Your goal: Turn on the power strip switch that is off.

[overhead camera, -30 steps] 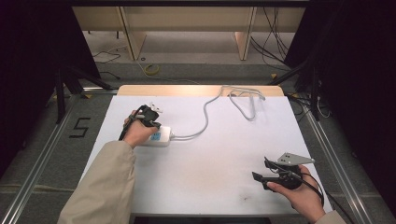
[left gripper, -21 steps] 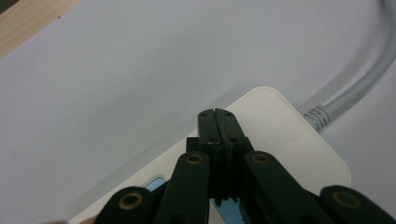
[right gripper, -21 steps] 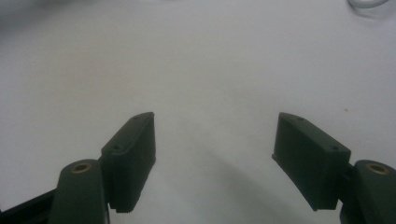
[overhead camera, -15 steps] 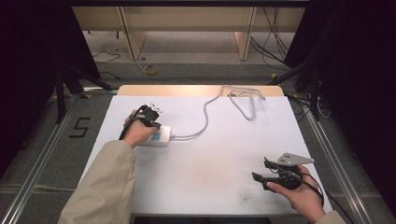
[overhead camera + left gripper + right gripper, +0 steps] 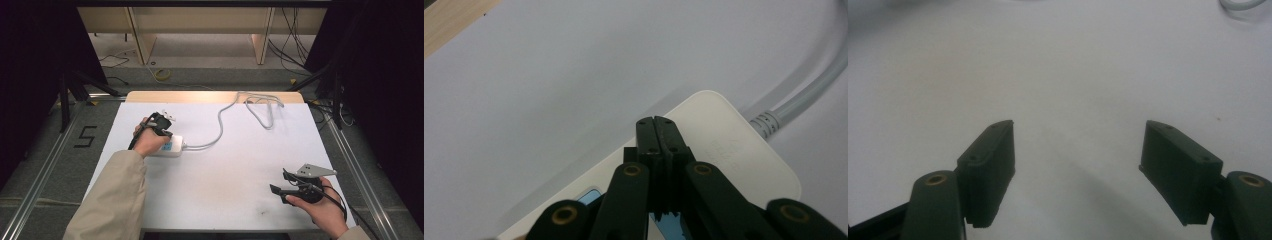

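A white power strip (image 5: 170, 147) lies at the left of the white table, and its grey cable (image 5: 220, 122) runs off toward the far edge. My left gripper (image 5: 165, 134) is over the strip with its jaws shut together, nothing between them. In the left gripper view the closed jaw tips (image 5: 657, 131) rest above the strip's white top (image 5: 734, 150), near the cable end (image 5: 769, 122). My right gripper (image 5: 276, 185) sits near the table's front right, held in a hand. Its jaws stand open over bare table (image 5: 1078, 145).
The cable loops in a coil (image 5: 262, 107) near the far edge of the table. A wooden strip (image 5: 210, 96) borders the table's far side. Metal rails (image 5: 350, 160) run along both sides, and a floor mark "5" (image 5: 85, 136) lies to the left.
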The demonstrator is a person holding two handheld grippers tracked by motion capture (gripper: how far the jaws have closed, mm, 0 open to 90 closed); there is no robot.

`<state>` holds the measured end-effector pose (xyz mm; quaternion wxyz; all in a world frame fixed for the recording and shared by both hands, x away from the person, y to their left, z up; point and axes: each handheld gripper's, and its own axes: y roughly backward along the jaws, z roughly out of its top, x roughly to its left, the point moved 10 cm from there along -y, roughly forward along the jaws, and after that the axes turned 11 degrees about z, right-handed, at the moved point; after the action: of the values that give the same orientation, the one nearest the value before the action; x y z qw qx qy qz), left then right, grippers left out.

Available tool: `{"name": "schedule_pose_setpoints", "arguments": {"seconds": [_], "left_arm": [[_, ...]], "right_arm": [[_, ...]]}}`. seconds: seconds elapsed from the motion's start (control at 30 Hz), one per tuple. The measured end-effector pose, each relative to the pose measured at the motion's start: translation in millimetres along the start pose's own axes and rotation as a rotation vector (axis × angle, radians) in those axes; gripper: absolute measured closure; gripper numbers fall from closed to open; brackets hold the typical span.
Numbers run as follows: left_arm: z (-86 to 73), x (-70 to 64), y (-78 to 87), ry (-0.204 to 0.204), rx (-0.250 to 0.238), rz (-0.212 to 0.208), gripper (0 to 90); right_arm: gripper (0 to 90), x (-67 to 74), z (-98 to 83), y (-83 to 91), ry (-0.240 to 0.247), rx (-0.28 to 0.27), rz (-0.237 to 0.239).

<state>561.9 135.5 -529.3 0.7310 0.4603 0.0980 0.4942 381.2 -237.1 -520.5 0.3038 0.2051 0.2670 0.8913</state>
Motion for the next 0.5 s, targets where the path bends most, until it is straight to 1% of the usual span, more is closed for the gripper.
{"name": "schedule_pose_setpoints", "arguments": {"seconds": [0.07,0.17,0.27,0.37,0.5], "left_arm": [[0.2,-0.2,-0.2,0.012,-0.003,-0.004,90.0],[0.3,-0.3,-0.5,0.009,0.002,-0.005,90.0],[0.2,-0.6,-0.7,-0.004,0.008,0.002,90.0],[0.8,-1.4,-0.8,-0.009,0.024,0.010,90.0],[1.4,-1.5,-1.5,-0.010,0.030,0.011,90.0]], "right_arm": [[30.1,0.1,-0.2,0.0,0.000,0.001,0.001],[30.2,0.1,-0.1,0.2,0.000,0.000,0.000],[30.3,0.1,-0.3,0.1,-0.001,0.002,0.000],[30.3,0.1,-0.8,-0.3,-0.001,0.005,-0.001],[30.3,0.3,-1.0,-0.4,-0.001,0.006,-0.001]]}}
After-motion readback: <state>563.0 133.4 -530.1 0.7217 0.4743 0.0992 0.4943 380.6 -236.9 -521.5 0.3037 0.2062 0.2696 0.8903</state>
